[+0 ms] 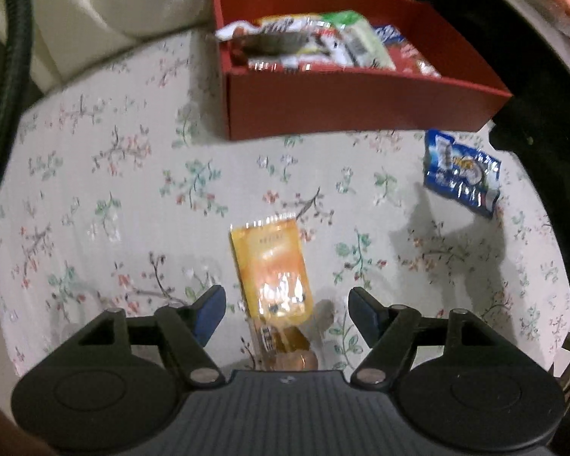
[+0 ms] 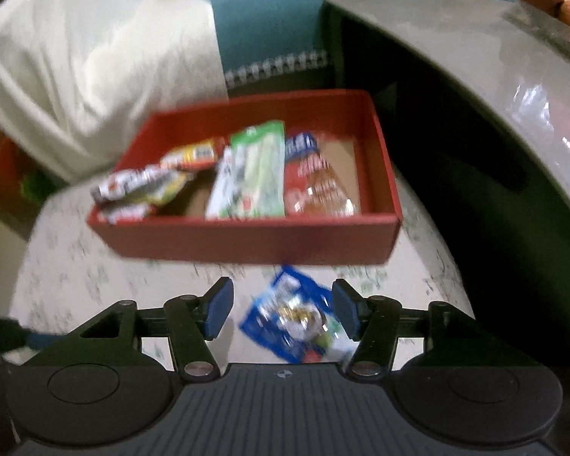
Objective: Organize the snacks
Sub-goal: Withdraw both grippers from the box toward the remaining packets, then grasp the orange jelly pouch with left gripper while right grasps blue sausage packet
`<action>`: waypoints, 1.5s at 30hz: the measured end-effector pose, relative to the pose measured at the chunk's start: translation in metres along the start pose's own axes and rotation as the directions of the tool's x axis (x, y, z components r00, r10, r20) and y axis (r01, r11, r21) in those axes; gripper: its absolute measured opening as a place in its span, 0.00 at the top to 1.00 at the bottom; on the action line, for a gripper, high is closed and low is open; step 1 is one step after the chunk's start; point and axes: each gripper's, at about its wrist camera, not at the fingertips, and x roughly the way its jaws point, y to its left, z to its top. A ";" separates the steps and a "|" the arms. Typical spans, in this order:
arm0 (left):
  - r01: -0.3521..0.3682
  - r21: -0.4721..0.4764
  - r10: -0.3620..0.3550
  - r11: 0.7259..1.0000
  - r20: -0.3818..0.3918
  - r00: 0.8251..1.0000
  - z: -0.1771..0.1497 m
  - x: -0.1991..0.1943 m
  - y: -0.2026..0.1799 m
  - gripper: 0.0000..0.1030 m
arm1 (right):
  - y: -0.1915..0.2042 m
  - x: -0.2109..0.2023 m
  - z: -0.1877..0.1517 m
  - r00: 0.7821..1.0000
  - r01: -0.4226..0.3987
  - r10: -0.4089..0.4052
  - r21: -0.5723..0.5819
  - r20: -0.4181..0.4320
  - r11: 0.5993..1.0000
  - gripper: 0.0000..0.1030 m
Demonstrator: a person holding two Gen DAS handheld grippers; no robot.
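The left gripper is pointing steeply downward, its two blue-padded fingers standing well apart and pressing on nothing, each one carried on black linkage arms hinged to the ribbed grey body. The right gripper is tilting downward too, though less steeply, and its blue-padded fingers are likewise standing spread with clear space between the pads, gripping nothing.
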 end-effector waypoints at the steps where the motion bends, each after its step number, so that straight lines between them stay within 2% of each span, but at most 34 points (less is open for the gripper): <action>1: 0.001 -0.008 -0.001 1.000 -0.005 1.000 -0.001 0.002 0.000 0.38 | -0.001 0.001 -0.002 1.000 0.000 0.000 -0.003 -0.012 1.000 0.36; 5: -0.018 -0.017 0.018 1.000 -0.004 1.000 -0.007 0.010 -0.004 0.36 | -0.007 0.003 -0.003 1.000 -0.005 0.005 0.019 -0.030 1.000 0.35; 9: -0.045 -0.014 0.045 0.999 0.026 0.999 -0.013 0.012 -0.010 0.37 | -0.005 -0.003 -0.002 1.000 -0.025 0.025 0.013 -0.005 1.000 0.28; 10: -0.055 -0.006 0.055 0.998 0.033 0.998 -0.015 0.012 -0.012 0.40 | -0.004 -0.004 -0.002 1.000 -0.027 0.027 0.006 -0.002 1.000 0.28; 11: -0.067 0.005 0.067 0.998 0.044 0.997 -0.017 0.011 -0.015 0.50 | -0.003 -0.003 -0.002 1.000 -0.028 0.029 0.003 -0.003 1.000 0.28; 12: -0.081 0.016 0.080 0.997 0.053 0.995 -0.017 0.010 -0.016 0.56 | -0.003 -0.003 -0.003 1.000 -0.030 0.030 0.000 -0.007 1.000 0.28; 13: -0.083 0.024 0.081 0.996 0.059 0.995 -0.018 0.009 -0.017 0.67 | -0.003 -0.002 -0.004 0.999 -0.030 0.030 -0.005 -0.013 1.000 0.28; 17: -0.001 0.000 0.001 1.000 0.035 0.999 -0.018 0.004 -0.009 0.75 | -0.008 0.005 -0.008 0.999 -0.024 0.023 -0.022 -0.046 0.999 0.28; 25: 0.039 0.007 -0.039 0.999 0.043 0.998 -0.023 -0.004 -0.006 0.77 | 0.006 0.036 -0.012 0.992 0.005 -0.024 -0.149 -0.128 0.989 0.28; 29: 0.060 0.018 -0.060 0.998 0.028 0.998 -0.024 -0.001 -0.006 0.77 | 0.027 0.050 -0.012 0.989 -0.022 -0.020 -0.275 -0.147 0.961 0.17; 32: 0.070 0.023 -0.071 0.997 0.018 0.997 -0.025 0.001 -0.005 0.77 | 0.036 0.062 -0.012 0.984 -0.038 -0.023 -0.335 -0.177 0.942 0.15; 35: 0.070 0.016 -0.070 0.997 0.009 0.997 -0.024 0.004 0.000 0.76 | 0.037 0.070 -0.015 0.984 -0.018 -0.053 -0.397 -0.169 0.917 0.13; 38: 0.074 0.019 -0.074 0.997 0.003 0.997 -0.023 0.005 0.002 0.76 | 0.024 0.071 -0.021 0.980 -0.019 -0.053 -0.355 -0.193 0.934 0.13; 40: 0.071 0.031 -0.071 0.997 0.005 0.997 -0.023 0.005 0.000 0.76 | 0.015 0.066 -0.024 0.979 -0.004 -0.062 -0.324 -0.195 0.946 0.19; 42: 0.069 0.039 -0.070 0.997 0.006 0.998 -0.024 0.004 -0.001 0.76 | 0.007 0.058 -0.028 0.980 0.022 -0.072 -0.262 -0.183 0.965 0.37; 43: 0.074 0.041 -0.075 0.996 0.004 0.997 -0.024 0.004 -0.001 0.76 | 0.004 0.053 -0.029 0.981 0.031 -0.074 -0.232 -0.181 0.972 0.39; 45: 0.080 0.046 -0.080 0.996 0.004 0.997 -0.025 0.003 -0.002 0.76 | -0.002 0.045 -0.034 0.980 0.022 -0.053 -0.158 -0.191 0.987 0.52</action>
